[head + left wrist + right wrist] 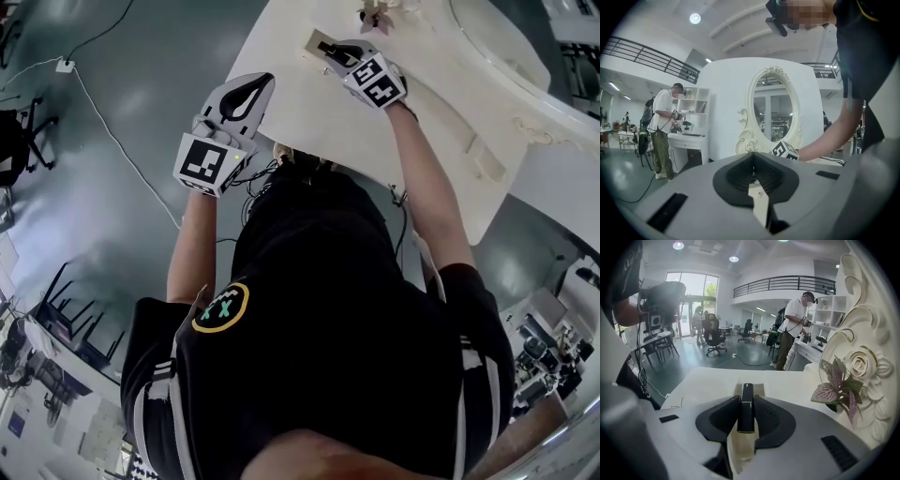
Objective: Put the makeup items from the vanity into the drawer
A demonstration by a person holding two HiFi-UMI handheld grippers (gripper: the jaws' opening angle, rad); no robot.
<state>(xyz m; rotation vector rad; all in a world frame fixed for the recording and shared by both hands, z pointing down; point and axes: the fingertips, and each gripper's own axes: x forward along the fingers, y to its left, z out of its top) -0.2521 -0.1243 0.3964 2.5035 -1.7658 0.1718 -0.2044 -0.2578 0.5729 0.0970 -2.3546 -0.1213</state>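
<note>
My right gripper [330,51] is over the cream vanity top [281,84], shut on a slim black makeup tube [746,408]. The tube stands upright between the pads and pokes out past them. Right under it lies a small cream rectangular tray or box [313,40], seen beyond the tube as a shallow cream box [758,389]. My left gripper [251,91] hovers at the vanity's near left edge with its jaws together and nothing in them. In its own view my left gripper [752,157] faces the oval mirror [772,112] and the right gripper's marker cube [784,151]. No drawer shows.
A small pink-and-green plant [839,391] stands by the carved mirror frame [860,364] right of the tube. A cable [112,131] runs over the grey floor left of the vanity. Another person [790,331] stands at a white desk farther off.
</note>
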